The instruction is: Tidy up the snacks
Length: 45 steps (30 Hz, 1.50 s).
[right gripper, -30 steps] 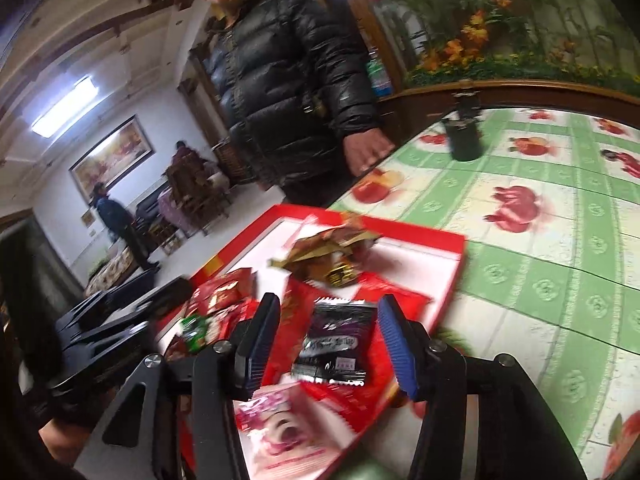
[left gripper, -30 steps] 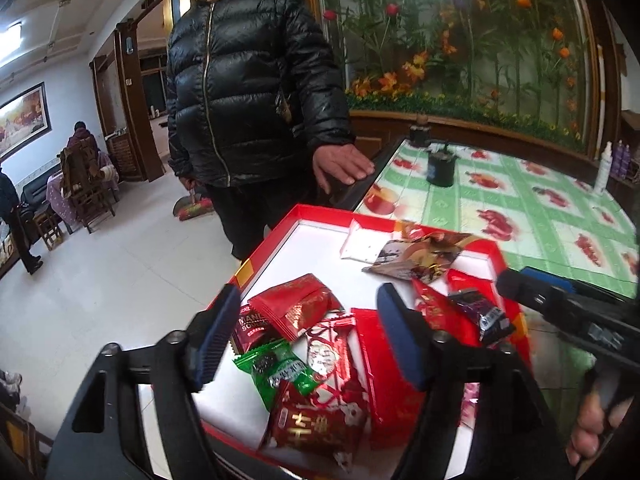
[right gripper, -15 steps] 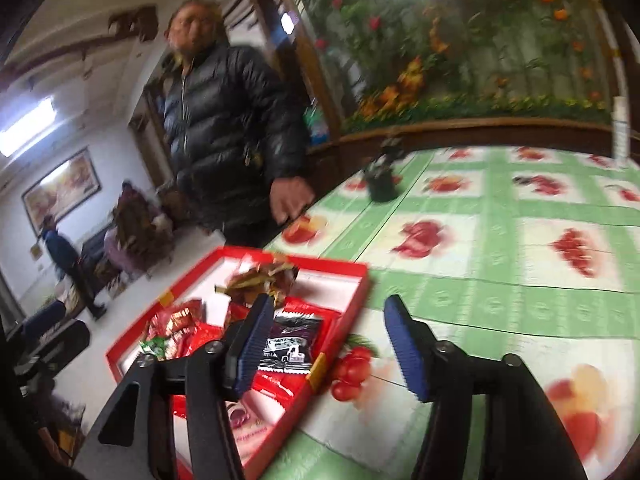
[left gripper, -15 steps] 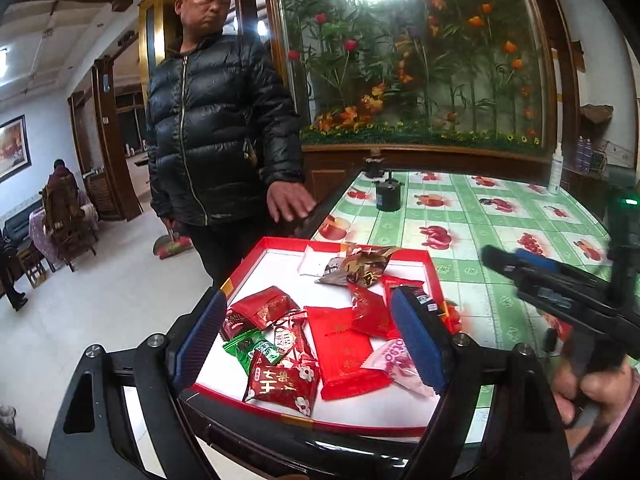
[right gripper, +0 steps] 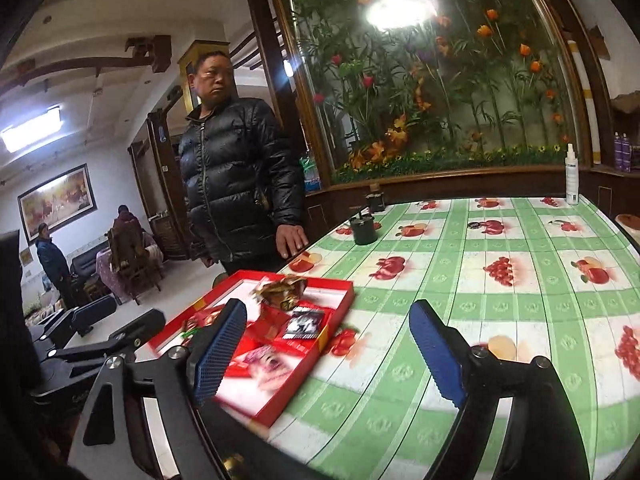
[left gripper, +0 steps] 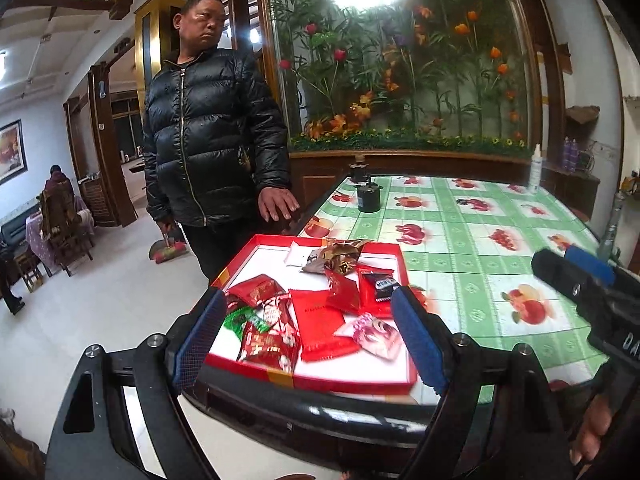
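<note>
A red tray (left gripper: 348, 384) with a white floor sits at the table's near corner. In it lie several snack packets: a green one (left gripper: 240, 318), a flat red one (left gripper: 320, 324), a pink one (left gripper: 370, 336), a black one (left gripper: 382, 284) and a crumpled gold one (left gripper: 336, 256). My left gripper (left gripper: 308, 340) hovers open in front of the tray, nothing between its pads. My right gripper (right gripper: 328, 352) is off the tray's (right gripper: 280, 396) right side over the cloth. Its jaws are opening and empty. The black packet (right gripper: 304, 324) lies in the tray.
A person in a black jacket (left gripper: 208, 140) stands at the table's left side, hand (left gripper: 276, 206) on its edge. On the green fruit-print tablecloth (left gripper: 480, 248) stand a black jar (left gripper: 368, 198) and, at the far right, a spray bottle (left gripper: 535, 168). People sit in the room behind.
Both grippers have drawn back from the tray and risen, and their jaws have spread wider. The black packet that was between the right jaws stays in the tray.
</note>
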Each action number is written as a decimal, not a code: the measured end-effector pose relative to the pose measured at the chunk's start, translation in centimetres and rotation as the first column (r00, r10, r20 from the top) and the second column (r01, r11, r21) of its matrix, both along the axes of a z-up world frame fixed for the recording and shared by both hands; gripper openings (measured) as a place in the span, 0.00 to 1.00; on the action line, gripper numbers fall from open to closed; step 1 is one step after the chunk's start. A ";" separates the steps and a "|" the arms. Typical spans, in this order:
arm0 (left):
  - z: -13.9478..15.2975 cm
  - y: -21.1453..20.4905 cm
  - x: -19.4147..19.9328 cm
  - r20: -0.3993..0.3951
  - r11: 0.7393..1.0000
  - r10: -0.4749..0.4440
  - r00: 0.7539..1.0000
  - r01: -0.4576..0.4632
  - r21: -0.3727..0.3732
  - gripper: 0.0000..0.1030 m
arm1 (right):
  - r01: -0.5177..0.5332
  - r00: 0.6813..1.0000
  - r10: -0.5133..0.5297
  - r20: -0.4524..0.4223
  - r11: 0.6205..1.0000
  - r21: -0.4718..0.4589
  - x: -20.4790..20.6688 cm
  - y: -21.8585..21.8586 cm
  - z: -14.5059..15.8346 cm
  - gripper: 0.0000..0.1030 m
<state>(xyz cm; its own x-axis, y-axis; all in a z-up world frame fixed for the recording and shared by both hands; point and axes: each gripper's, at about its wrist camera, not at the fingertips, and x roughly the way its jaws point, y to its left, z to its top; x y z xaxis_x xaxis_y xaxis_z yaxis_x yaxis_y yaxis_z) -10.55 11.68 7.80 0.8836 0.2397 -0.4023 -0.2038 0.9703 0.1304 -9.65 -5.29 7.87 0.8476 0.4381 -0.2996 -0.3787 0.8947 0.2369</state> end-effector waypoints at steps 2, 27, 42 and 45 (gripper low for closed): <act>0.2 0.2 -1.4 0.009 1.000 -0.007 1.000 0.007 -0.009 0.83 | 0.009 1.000 -0.009 -0.002 1.000 -0.016 -1.9 0.2 0.1 0.84; -0.3 0.3 -3.4 -0.079 0.999 -0.012 0.997 0.008 -0.051 0.96 | 0.005 0.998 0.002 0.057 0.993 -0.118 -5.5 1.3 0.4 0.89; 0.0 -0.1 -5.6 -0.064 0.995 -0.007 0.998 0.000 -0.098 1.00 | -0.016 0.998 0.023 0.061 0.992 -0.121 -5.2 1.6 0.5 0.89; 0.2 0.9 -5.7 -0.059 0.983 -0.042 0.997 0.030 -0.183 1.00 | -0.017 0.998 0.024 0.063 0.993 -0.115 -5.3 1.5 0.7 0.89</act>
<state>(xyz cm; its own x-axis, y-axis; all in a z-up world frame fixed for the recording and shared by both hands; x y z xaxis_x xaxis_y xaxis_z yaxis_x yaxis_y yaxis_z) -16.27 12.59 8.00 0.8621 0.1261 -0.4909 -0.1655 0.9855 -0.0375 -14.92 -3.78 8.53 0.8580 0.4214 -0.2937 -0.4083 0.9065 0.1078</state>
